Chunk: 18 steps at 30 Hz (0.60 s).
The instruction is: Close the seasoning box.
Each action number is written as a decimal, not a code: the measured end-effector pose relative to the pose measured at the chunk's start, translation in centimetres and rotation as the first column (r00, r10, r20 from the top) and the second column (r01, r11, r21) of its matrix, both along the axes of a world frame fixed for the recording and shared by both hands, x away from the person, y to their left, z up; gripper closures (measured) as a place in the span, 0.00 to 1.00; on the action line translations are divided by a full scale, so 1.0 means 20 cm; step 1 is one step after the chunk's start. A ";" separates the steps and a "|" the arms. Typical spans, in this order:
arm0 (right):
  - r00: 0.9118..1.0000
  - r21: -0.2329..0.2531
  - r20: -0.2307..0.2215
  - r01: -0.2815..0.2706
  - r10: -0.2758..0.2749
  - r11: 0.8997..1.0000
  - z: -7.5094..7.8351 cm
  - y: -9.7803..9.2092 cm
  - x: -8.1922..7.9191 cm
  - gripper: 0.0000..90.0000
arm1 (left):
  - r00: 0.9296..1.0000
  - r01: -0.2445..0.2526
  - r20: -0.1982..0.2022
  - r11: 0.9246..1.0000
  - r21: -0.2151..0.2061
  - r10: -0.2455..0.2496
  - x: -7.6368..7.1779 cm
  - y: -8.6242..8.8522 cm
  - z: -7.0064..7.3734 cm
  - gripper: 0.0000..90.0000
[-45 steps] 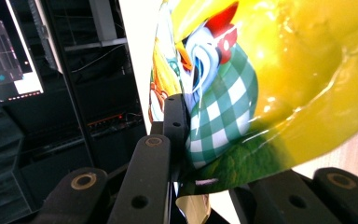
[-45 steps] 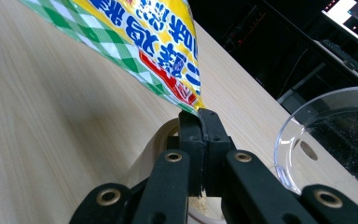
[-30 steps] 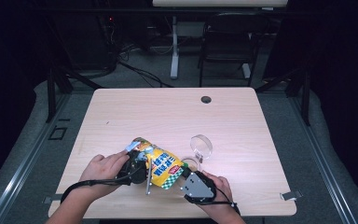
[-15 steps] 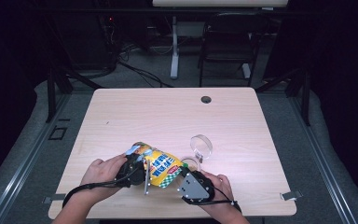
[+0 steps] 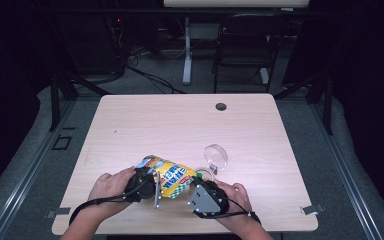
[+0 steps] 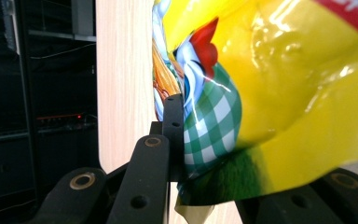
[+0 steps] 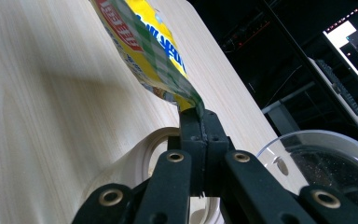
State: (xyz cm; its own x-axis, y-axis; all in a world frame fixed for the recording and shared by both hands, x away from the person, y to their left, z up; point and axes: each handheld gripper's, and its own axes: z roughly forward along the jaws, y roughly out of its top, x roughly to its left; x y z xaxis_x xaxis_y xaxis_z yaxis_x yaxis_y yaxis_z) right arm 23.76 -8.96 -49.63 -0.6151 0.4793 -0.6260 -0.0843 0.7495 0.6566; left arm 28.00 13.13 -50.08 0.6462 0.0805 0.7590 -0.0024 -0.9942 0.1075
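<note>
A yellow bag [image 5: 169,176] lies near the front edge of the surface [image 5: 145,125], a bit left of the middle. It is shiny, with blue words, green and white checks and a red bit on it.

The left tool [image 5: 152,184] is at the left end of the bag. In the left gripper view one black jaw presses on the checked part of the bag [image 6: 261,107], and the bag bulges over the other jaw. So the left tool [image 6: 186,154] is clenched on the bag. A hand [image 5: 111,186] holds this tool from the left.

The right tool [image 5: 196,186] is at the right end of the bag. In the right gripper view its two jaws are squeezed tight together, and a thin corner of the bag [image 7: 142,46] is pinched between their tips. So the right tool [image 7: 199,119] grasps the bag too. Another hand [image 5: 240,196] holds this tool from the right.

A clear round cup [image 5: 216,156] is just to the right of the bag. In the right gripper view the cup [image 7: 326,158] sits close by the jaws. A small dark hole [image 5: 221,106] is near the far edge of the surface.
</note>
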 end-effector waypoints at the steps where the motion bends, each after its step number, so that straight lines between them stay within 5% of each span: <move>1: 1.000 -0.001 0.000 0.000 0.000 1.000 0.00 0.00 0.00 1.00 | 1.000 0.000 -0.002 1.000 -0.007 0.000 0.00 0.00 0.00 0.89; 13: 1.000 -0.014 0.010 -0.007 0.008 1.000 0.02 0.02 0.01 1.00 | 0.999 -0.021 -0.045 0.996 -0.082 0.017 0.01 0.02 -0.04 0.89; 18: 1.000 -0.022 0.008 -0.010 0.010 1.000 0.02 0.02 0.02 1.00 | 0.998 -0.027 -0.066 0.997 -0.067 0.023 0.01 0.02 -0.04 0.89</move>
State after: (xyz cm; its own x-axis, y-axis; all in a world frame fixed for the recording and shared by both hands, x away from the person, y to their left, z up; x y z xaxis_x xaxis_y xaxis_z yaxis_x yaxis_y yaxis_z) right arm 24.09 -8.55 -49.22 -0.6149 0.4595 -0.6409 -0.0968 0.7626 0.6395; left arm 28.16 13.63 -50.88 0.6913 0.1471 0.7074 0.0317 -0.9843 0.1737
